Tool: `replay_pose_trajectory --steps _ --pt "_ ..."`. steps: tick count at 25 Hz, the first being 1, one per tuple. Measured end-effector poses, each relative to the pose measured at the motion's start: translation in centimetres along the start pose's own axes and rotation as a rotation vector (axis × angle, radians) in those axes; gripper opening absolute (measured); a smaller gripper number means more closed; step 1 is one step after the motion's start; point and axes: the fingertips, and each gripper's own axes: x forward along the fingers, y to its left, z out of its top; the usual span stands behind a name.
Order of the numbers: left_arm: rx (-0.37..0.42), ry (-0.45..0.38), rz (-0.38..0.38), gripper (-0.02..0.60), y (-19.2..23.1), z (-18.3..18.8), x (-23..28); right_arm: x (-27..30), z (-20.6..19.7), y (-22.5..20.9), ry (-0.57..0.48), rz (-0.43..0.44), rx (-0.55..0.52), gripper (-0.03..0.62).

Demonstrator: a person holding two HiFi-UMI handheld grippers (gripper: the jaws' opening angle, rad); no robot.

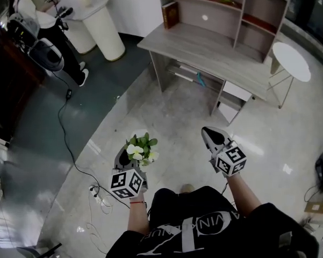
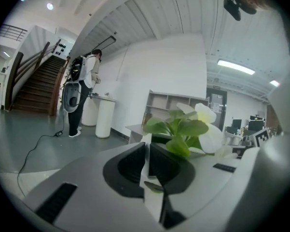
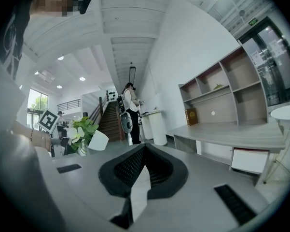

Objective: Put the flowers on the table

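- Two risks stand out; the flowers (image 1: pixel 141 145) hang from a thin pinch at the edge of their pot (image 3: pixel 97 140), so a tilt or jolt on the way could let them slip or swing loose; a cable (image 1: pixel 64 138) trails across the floor to the left, a likely trip if the path strays that way.
- Flowers are in the left gripper (image 1: pixel 132 159), held low in front of the body; the table (image 1: pixel 204 50) lies ahead, well apart.
- Left jaws are pressed nearly together on a thin white strip, seemingly the pot's rim; leaves and a white bloom stand just beyond them.
- Right gripper (image 1: pixel 210 135) is held out beside the left, pointing toward the table; its jaws meet with nothing between them.
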Motion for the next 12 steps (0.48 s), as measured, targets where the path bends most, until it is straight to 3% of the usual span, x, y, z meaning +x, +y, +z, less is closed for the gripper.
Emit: replay_pose_trajectory --steps 5,12 --pt "0.018 0.025 -0.098 0.031 -2.0 1.2 3.8 -0.9 0.9 -1.6 0.005 -0.061 0.031 0.011" --pt "0.01 0.063 -0.276 0.031 -5.2 1.6 13.0 -2.0 1.4 -5.9 0.016 -0.211 0.044 0.011"
